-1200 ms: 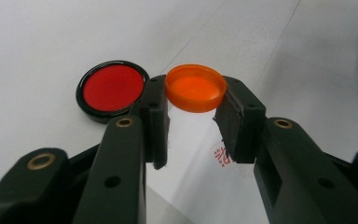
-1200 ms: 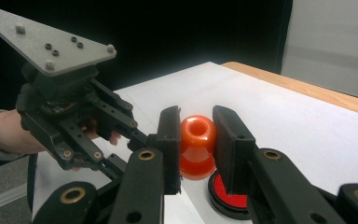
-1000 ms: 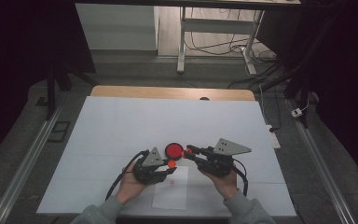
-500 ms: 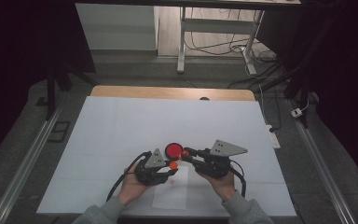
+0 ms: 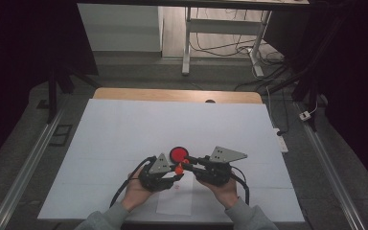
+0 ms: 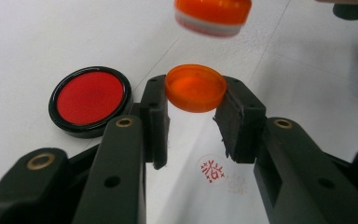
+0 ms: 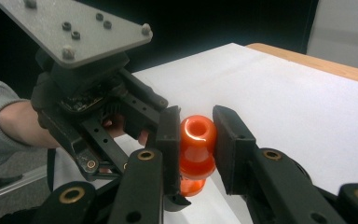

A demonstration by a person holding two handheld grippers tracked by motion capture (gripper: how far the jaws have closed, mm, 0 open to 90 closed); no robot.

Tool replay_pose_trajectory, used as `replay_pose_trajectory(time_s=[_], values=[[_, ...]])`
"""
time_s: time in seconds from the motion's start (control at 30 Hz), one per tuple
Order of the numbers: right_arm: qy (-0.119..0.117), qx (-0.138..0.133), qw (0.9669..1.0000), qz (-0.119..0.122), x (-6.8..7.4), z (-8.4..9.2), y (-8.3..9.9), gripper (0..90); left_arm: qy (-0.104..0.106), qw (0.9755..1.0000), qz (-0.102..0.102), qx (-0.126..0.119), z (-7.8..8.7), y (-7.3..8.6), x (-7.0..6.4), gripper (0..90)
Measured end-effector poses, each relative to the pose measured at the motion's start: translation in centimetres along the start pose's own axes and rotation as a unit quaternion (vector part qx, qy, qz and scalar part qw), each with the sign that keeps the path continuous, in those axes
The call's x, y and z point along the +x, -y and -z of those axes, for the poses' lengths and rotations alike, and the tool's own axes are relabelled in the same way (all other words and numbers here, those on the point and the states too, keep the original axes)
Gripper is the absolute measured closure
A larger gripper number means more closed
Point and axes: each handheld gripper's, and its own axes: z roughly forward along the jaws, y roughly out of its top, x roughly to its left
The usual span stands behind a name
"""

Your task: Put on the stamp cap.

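From the high view, I see both hands at the near edge of the white surface [image 5: 124,129], with the left gripper [image 5: 175,170] and the right gripper [image 5: 188,163] pointed at each other, tips almost meeting over a sheet of paper [image 5: 175,201]. The red ink pad [image 5: 178,154] lies on the surface just beyond the two tips. Small orange parts show between the tips; I cannot separate them at this size. In the left gripper view, I see the left fingers [image 6: 154,116] closed on the orange cap [image 6: 196,87], its open side turned up, held clear above the paper. The orange stamp [image 6: 213,16] hangs just above the cap with a gap between them, its pale rim facing down. The ink pad sits on the surface to the left of the fingers, and a red stamped mark [image 6: 212,170] shows on the paper below the cap. In the right gripper view, I see the right fingers [image 7: 230,140] clamped on the narrow waist of the stamp, which stands upright above the surface, with the left gripper close behind it.
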Motion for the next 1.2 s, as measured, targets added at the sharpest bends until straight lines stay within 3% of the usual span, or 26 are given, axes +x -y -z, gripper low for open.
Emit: replay_pose_trajectory(time_s=[1.2], values=[[-0.012,0.019,0.9997,-0.001,0.3,-0.96,0.77,72.1,-0.003,0.9998,-0.01,-0.015,0.51,-0.34,-0.43,64.2]])
